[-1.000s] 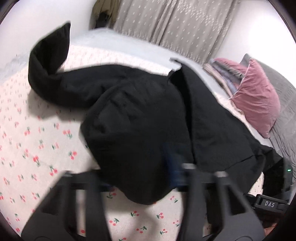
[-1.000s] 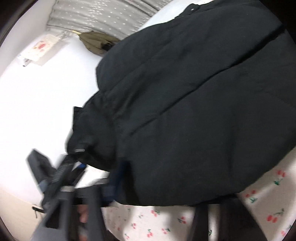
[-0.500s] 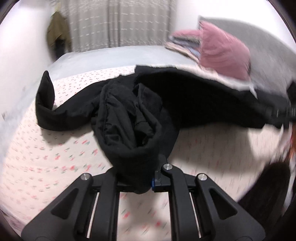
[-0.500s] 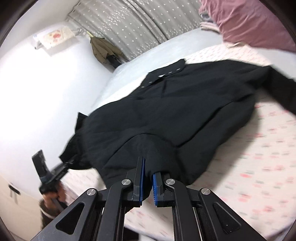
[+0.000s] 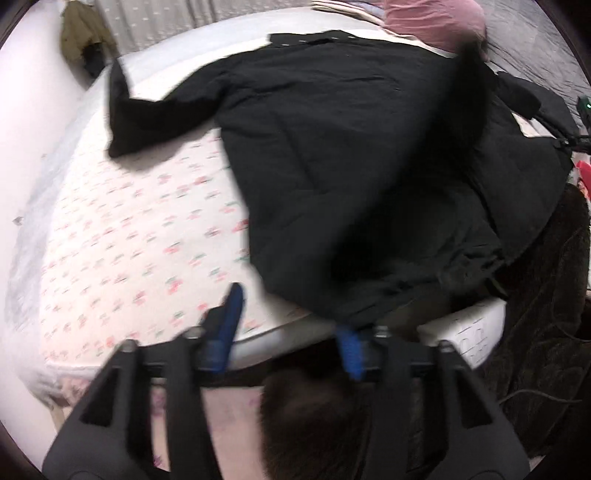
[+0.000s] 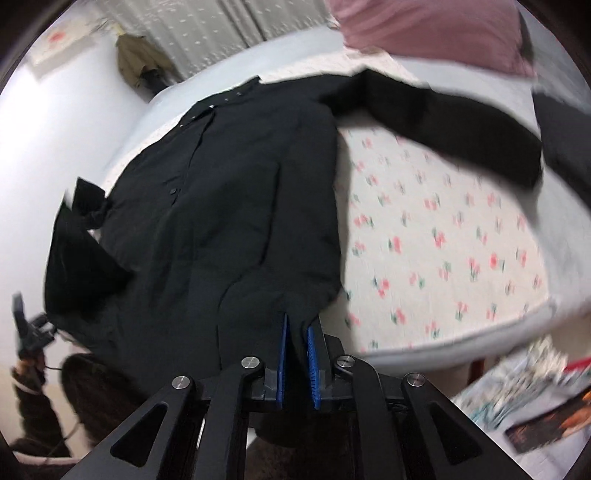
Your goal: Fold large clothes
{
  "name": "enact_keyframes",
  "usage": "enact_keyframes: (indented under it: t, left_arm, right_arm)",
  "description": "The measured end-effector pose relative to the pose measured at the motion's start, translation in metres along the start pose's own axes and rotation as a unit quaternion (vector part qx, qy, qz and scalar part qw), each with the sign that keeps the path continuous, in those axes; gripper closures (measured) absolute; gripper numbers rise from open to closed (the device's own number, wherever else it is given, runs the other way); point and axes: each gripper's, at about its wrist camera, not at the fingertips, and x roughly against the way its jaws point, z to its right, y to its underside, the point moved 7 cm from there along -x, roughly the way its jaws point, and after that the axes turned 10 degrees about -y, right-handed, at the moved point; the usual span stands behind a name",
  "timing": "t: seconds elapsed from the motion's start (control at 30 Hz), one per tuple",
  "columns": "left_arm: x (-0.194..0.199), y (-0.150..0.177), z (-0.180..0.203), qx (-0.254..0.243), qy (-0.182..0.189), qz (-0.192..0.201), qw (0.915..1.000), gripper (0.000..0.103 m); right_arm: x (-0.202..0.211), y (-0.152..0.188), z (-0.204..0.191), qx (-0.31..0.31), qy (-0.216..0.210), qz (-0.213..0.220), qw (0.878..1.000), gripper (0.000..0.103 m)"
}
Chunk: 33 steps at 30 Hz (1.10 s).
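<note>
A large black jacket point(image 5: 351, 155) lies spread across the cherry-print bed sheet point(image 5: 140, 229), collar at the far end, one sleeve point(image 5: 147, 107) out to the left. My left gripper point(image 5: 291, 317) is open at the bed's near edge; its right blue pad point(image 5: 349, 350) sits just under the hem, its left pad point(image 5: 227, 325) off the cloth. In the right wrist view the jacket point(image 6: 229, 206) lies lengthwise with a sleeve point(image 6: 443, 118) stretched right. My right gripper point(image 6: 295, 339) is shut on the jacket's hem.
A pink pillow point(image 5: 432, 18) and folded bedding lie at the head of the bed. Curtains point(image 6: 229, 22) and a hanging olive garment point(image 6: 136, 59) are behind. A dark fuzzy rug point(image 5: 546, 332) lies right of the bed. Papers point(image 6: 524, 398) lie on the floor.
The bunched jacket has been pulled out flat over the bed toward the near edge. My left gripper has opened and let go of the hem. The right gripper still holds it.
</note>
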Motion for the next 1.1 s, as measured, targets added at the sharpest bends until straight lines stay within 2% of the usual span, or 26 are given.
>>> enact_keyframes:
  t: [0.07, 0.1, 0.17, 0.23, 0.27, 0.4, 0.5, 0.6, 0.67, 0.8, 0.87, 0.97, 1.1]
  left_arm:
    - [0.008, 0.002, -0.019, 0.022, -0.010, 0.013, 0.9996, 0.037]
    - [0.010, 0.000, -0.026, 0.041, -0.005, 0.020, 0.9990, 0.034]
    - [0.009, -0.006, -0.036, 0.082, 0.017, 0.027, 0.9962, 0.029]
    - [0.002, -0.016, -0.040, 0.125, 0.048, 0.032, 0.9905, 0.025]
    - [-0.005, -0.022, -0.039, 0.137, 0.057, 0.029, 0.9885, 0.025]
    - [-0.042, -0.050, -0.028, 0.171, 0.047, -0.007, 0.9841, 0.025]
    - [-0.058, -0.088, -0.019, 0.174, 0.050, -0.008, 0.9834, 0.025]
    - [-0.068, -0.137, -0.016, 0.154, 0.037, 0.013, 0.9874, 0.025]
    - [-0.080, -0.174, -0.016, 0.131, 0.024, 0.029, 0.9907, 0.025]
    - [-0.113, -0.235, -0.022, 0.103, 0.008, 0.035, 0.9940, 0.025]
    - [-0.134, -0.264, -0.031, 0.099, 0.003, 0.035, 0.9944, 0.025]
    - [-0.170, -0.306, -0.045, 0.102, -0.002, 0.036, 0.9941, 0.025]
    - [-0.223, -0.360, -0.060, 0.110, -0.011, 0.030, 0.9934, 0.025]
  right_arm:
    - [0.008, 0.004, 0.013, -0.004, 0.014, 0.007, 1.000, 0.079]
    - [0.013, 0.000, 0.017, 0.002, 0.036, 0.019, 0.999, 0.074]
    - [0.017, -0.009, 0.018, 0.005, 0.040, 0.035, 0.999, 0.067]
    - [0.013, -0.022, 0.016, -0.008, 0.016, 0.046, 0.999, 0.037]
    - [0.009, -0.028, 0.015, -0.012, 0.005, 0.051, 0.999, 0.032]
    - [-0.021, -0.057, 0.008, -0.019, 0.011, 0.047, 0.999, 0.031]
    - [-0.036, -0.084, -0.009, -0.009, 0.002, 0.053, 0.999, 0.031]
    - [-0.045, -0.121, -0.031, 0.029, 0.000, 0.063, 0.998, 0.031]
    - [-0.051, -0.152, -0.047, 0.073, 0.014, 0.070, 0.995, 0.031]
    - [-0.073, -0.213, -0.071, 0.176, 0.057, 0.077, 0.980, 0.030]
    - [-0.095, -0.246, -0.074, 0.218, 0.075, 0.059, 0.971, 0.030]
    - [-0.130, -0.289, -0.067, 0.240, 0.100, 0.031, 0.965, 0.030]
    - [-0.181, -0.355, -0.049, 0.219, 0.096, 0.017, 0.971, 0.030]
